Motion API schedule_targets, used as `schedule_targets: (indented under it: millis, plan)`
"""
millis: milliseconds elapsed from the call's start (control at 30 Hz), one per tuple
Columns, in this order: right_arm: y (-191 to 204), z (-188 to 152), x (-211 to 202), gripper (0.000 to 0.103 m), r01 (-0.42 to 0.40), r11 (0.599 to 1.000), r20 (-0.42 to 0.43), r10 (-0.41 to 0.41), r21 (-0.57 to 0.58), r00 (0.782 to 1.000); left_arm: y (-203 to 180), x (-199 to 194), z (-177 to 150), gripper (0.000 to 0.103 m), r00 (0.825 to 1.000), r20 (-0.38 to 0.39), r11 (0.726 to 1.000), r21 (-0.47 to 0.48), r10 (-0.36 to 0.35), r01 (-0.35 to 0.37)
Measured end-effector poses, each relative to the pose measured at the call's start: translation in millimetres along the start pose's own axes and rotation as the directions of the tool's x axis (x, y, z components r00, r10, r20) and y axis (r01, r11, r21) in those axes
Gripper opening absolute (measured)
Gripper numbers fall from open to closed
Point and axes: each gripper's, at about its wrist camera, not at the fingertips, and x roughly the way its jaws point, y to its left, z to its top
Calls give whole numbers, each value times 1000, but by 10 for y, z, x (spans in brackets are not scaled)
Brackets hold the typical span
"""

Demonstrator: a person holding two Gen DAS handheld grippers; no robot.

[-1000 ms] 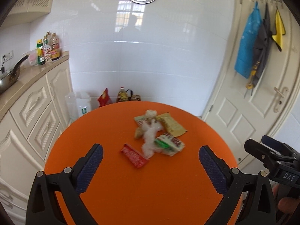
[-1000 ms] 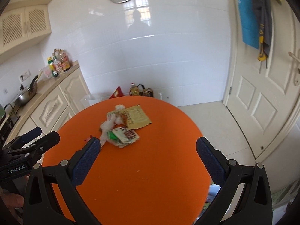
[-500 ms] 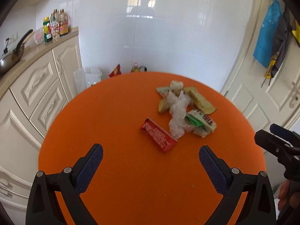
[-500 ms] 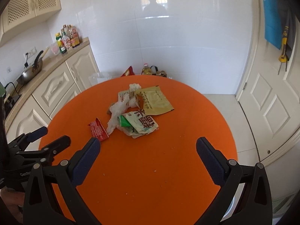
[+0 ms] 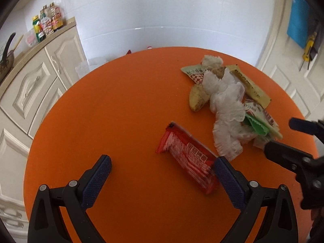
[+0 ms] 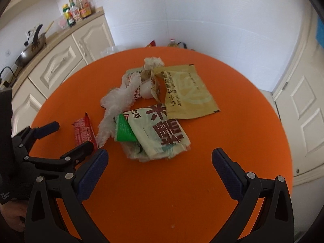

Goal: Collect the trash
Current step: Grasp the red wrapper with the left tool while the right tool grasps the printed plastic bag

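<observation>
Here, left gripper (image 5: 162, 172) hangs low over the round orange table (image 5: 113, 109), jaws spread wide, nothing between the pads. Red wrapper (image 5: 188, 158) lies flat just ahead, its near end beside the right-hand finger. Right gripper (image 6: 160, 164) likewise gapes apart, empty. Directly ahead of it sits the pale packet with dark characters (image 6: 162, 133), a green scrap (image 6: 124, 130) tucked at its left edge; white crumpled plastic (image 6: 117, 103) beyond-left, tan sachet (image 6: 188, 93) beyond-right, all touching in one heap.
</observation>
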Motion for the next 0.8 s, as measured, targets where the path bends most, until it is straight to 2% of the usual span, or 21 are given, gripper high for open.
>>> schedule_targets:
  millis: [100, 133, 167, 233, 333, 400, 500, 600, 667, 733, 800]
  plan:
    - [-20, 68, 166, 101, -18, 1000, -13, 18, -10, 1000, -29, 88, 91, 95, 1000, 8, 999, 28, -25, 25]
    - [-22, 79, 201, 100, -28, 999, -11, 27, -19, 1000, -60, 108, 126, 90, 999, 13, 999, 40, -35, 34]
    - [-10, 85, 202, 93, -35, 999, -4, 34, -34, 999, -77, 113, 139, 87, 999, 19, 998, 52, -46, 45]
    - [12, 66, 195, 86, -46, 997, 0, 46, -60, 999, -151, 124, 183, 73, 997, 30, 995, 78, -68, 66]
    - [-41, 13, 146, 85, -68, 997, 6, 68, -34, 998, -253, 172, 250, 58, 995, 43, 991, 103, -92, 87]
    - [-101, -50, 88, 85, -71, 997, 12, 71, -8, 997, -260, 190, 275, 52, 993, 44, 990, 104, -105, 100]
    - [-185, -175, -34, 85, -63, 998, 22, 63, 23, 998, -276, 189, 282, 50, 991, 42, 987, 99, -128, 124]
    - [-278, -313, -172, 85, -60, 997, 29, 59, 57, 998, -227, 172, 238, 50, 985, 46, 983, 85, -165, 161]
    - [-318, -384, -223, 85, -52, 996, 25, 51, 70, 998, -220, 236, 311, 54, 982, 47, 980, 91, -182, 177]
    - [-333, -418, -252, 85, -51, 996, 23, 49, 75, 999, -199, 300, 285, 77, 981, 28, 975, 123, -191, 187]
    - [-343, -434, -262, 85, -53, 995, 25, 51, 86, 998, -297, 346, 317, 88, 988, 30, 977, 156, -151, 145]
